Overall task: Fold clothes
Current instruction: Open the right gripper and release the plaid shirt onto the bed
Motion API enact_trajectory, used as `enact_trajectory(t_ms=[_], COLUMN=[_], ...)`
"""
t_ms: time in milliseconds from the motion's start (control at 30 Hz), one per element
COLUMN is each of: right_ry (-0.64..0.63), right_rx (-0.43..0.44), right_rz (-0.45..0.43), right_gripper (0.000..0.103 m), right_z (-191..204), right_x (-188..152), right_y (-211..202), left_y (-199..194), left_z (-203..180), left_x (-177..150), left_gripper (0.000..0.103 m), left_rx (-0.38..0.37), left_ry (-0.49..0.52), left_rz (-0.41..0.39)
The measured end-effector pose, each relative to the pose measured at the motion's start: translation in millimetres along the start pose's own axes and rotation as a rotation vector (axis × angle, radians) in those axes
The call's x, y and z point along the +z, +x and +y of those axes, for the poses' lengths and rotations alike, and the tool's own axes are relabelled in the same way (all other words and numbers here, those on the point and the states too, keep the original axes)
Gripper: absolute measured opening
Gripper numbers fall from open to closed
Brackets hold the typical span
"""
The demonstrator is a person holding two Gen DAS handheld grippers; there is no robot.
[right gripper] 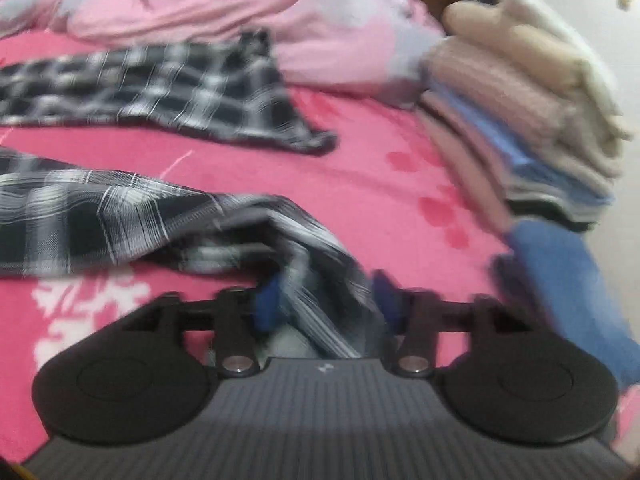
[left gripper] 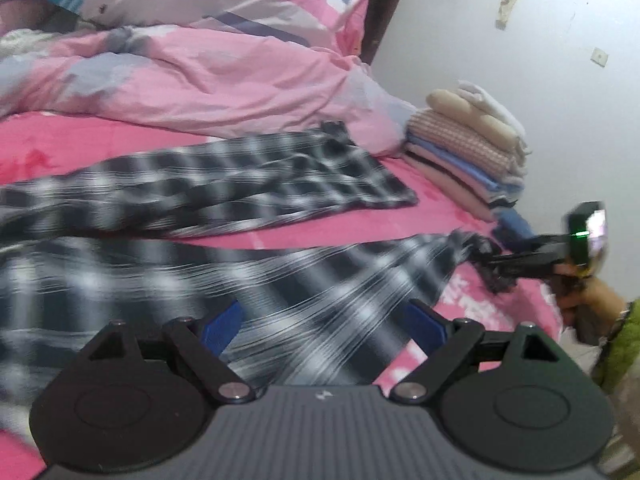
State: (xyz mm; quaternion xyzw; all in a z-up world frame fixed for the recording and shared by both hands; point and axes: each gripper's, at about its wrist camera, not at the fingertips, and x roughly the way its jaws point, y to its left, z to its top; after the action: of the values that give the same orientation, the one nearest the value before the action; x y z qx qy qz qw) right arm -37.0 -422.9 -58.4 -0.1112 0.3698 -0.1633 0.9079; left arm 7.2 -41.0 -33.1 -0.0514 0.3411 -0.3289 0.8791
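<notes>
A black-and-white plaid garment (left gripper: 224,184) lies spread on the pink bed sheet (left gripper: 328,228), with one long part stretched toward the right. My left gripper (left gripper: 320,324) is open, its blue pads (left gripper: 222,326) wide apart over the near plaid cloth. My right gripper (right gripper: 324,300) has plaid cloth (right gripper: 320,276) between its blue pads (right gripper: 266,304) and appears shut on it. In the left wrist view the right gripper (left gripper: 490,260) holds the end of the stretched plaid part (left gripper: 472,248) at the right. Both views are blurred.
A stack of folded clothes (left gripper: 472,152) sits at the right edge of the bed by the white wall (left gripper: 520,40); it also shows in the right wrist view (right gripper: 520,112). A rumpled pink duvet (left gripper: 192,64) fills the back. A blue folded item (right gripper: 568,284) lies near the stack.
</notes>
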Motion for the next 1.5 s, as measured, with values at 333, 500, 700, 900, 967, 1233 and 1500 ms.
enact_trajectory(t_ms=[333,500,700,900,967,1233,1500], right_ry=[0.322,0.541,0.508,0.462,0.468,0.468,0.43], right_rx=[-0.217,-0.159,0.016,0.166,0.212,0.337,0.517], right_rz=[-0.271,-0.456,-0.509,-0.526,-0.523,-0.504,-0.324], right_gripper=[0.078,0.078,0.077,0.076,0.075,0.074,0.059], right_z=[-120,-147,-96,-46,-37,-10,23], right_x=[-50,-68,-82,-83,-81,-80,-59], right_y=[-197,-289,-300,-279,-271,-260,-212], left_y=[-78,-108,-134,-146,-147,-146,-149], left_z=[56,80,77,58,50,31,27], left_x=[-34,-38,-32,-16,-11,-12,-22], left_gripper=[0.091,0.091,0.091,0.091,0.091,0.091,0.091], left_rx=[0.15,0.217,0.281,0.305,0.311,0.295,0.333], left_ry=[-0.108,-0.154,-0.133,-0.075,-0.048,-0.006,0.008], left_rz=[-0.051,-0.089,-0.142,-0.173,-0.19,-0.19,-0.171])
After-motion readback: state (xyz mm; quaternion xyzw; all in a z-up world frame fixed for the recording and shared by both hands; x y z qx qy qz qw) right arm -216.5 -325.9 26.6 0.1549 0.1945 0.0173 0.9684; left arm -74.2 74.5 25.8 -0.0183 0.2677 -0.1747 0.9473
